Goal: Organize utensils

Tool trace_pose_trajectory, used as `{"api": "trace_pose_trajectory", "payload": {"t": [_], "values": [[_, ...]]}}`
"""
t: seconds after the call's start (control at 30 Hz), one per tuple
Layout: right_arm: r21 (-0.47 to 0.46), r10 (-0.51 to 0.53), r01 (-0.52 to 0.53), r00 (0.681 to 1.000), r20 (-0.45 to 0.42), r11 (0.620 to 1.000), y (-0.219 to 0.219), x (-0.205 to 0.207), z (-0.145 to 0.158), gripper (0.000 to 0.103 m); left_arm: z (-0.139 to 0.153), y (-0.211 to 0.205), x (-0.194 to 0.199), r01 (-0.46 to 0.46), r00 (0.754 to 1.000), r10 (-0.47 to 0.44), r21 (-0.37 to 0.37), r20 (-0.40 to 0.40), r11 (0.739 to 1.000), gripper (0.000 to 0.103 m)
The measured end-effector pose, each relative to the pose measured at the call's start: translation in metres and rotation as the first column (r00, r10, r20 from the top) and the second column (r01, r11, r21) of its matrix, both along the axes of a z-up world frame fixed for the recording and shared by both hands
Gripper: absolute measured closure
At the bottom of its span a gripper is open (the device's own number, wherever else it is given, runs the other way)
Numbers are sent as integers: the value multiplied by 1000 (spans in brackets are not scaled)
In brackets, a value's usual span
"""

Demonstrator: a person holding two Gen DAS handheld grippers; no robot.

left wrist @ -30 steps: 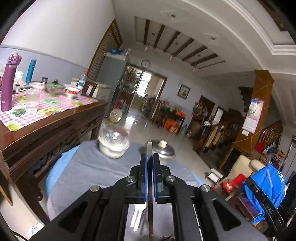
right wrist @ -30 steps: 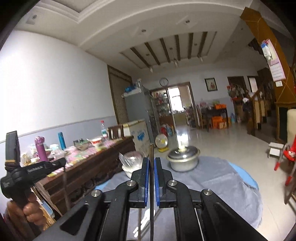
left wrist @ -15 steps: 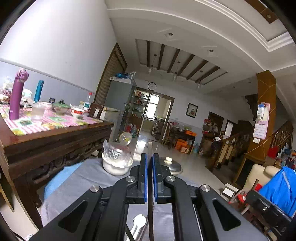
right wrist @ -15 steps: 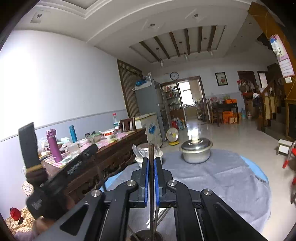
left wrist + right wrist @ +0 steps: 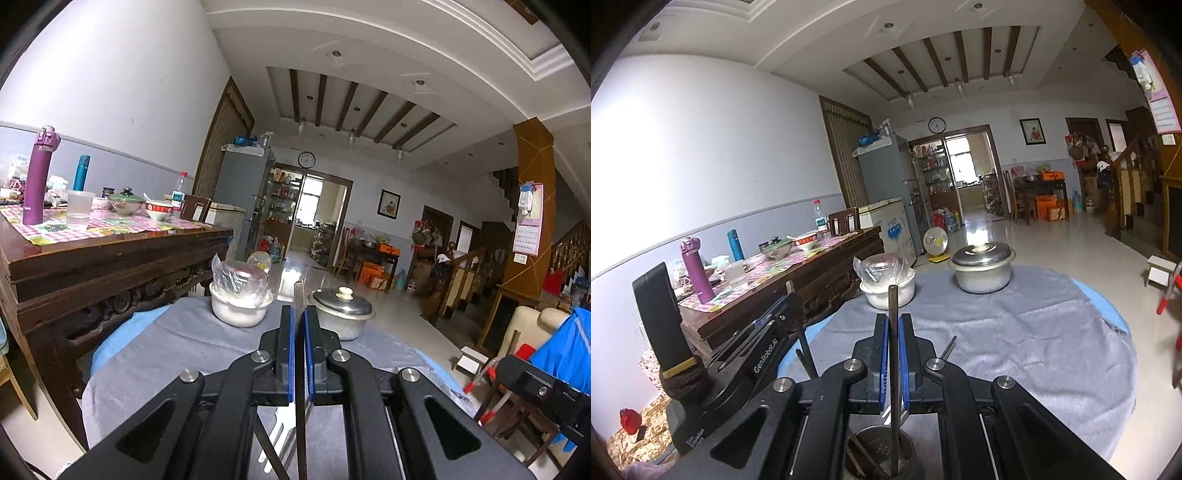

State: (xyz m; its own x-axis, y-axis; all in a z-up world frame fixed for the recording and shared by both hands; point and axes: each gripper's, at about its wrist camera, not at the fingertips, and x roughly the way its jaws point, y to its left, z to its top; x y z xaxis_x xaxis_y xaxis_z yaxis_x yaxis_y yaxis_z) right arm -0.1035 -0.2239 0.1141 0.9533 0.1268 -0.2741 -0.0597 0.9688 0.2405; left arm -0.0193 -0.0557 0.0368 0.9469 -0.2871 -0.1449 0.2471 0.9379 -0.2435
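The right gripper [image 5: 894, 354] clamps a dark chopstick [image 5: 893, 314] upright, its lower end inside the metal holder [image 5: 882, 456] at bottom centre, aligned for dropping in. The left gripper [image 5: 299, 350] grips another thin utensil [image 5: 298, 295] vertically.

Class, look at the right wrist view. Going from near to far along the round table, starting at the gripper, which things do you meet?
Metal cup under the right gripper → white bowl with plastic bag → lidded steel pot

Bare grey cloth [image 5: 1015, 332] spreads ahead; white bowl [image 5: 886, 291] and steel pot [image 5: 982, 273] block its far edge.
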Motion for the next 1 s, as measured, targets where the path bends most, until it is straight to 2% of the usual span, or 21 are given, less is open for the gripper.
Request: {"api": "trace_pose_trajectory", "payload": {"t": [0.2,0.33,0.37,0.43,0.5,0.53,0.63,0.7,0.77,0.87,1.0], "values": [[27,25,-24,1000,-16,999,0,0,-2,96,-1,0,-10,34,999,-34,15,7,999,98],[101,67,-63,997,-38,993,-6,1,-4,93,6,5,-12,63,998,-63,17,21,998,97],[106,61,-57,997,-38,993,-8,1,-5,93,8,7,-13,65,997,-66,19,26,998,94],[123,55,-50,998,-33,991,-13,0,-5,93,15,13,-17,73,996,-74,17,45,997,80],[156,42,-39,999,-17,987,-21,-2,-4,93,22,20,-24,49,995,-50,17,81,999,62],[168,32,-29,999,-11,985,-25,-4,-4,93,27,26,-28,31,994,-33,16,107,999,58],[198,10,-8,1000,-9,980,-34,-4,-4,93,36,40,-32,-4,991,2,17,137,1000,54],[213,-5,8,1000,-12,977,-39,-4,-4,93,39,46,-32,-22,991,19,25,136,999,45],[221,-21,24,1000,-18,975,-43,-4,-5,93,39,55,-34,-59,989,52,51,136,997,41],[233,-47,52,999,-28,971,-52,-5,-8,93,30,72,-35,-95,989,83,101,119,990,33],[266,-99,109,994,-53,958,-72,-5,-14,93,6,99,-33,-164,986,156,178,54,970,32]]}}
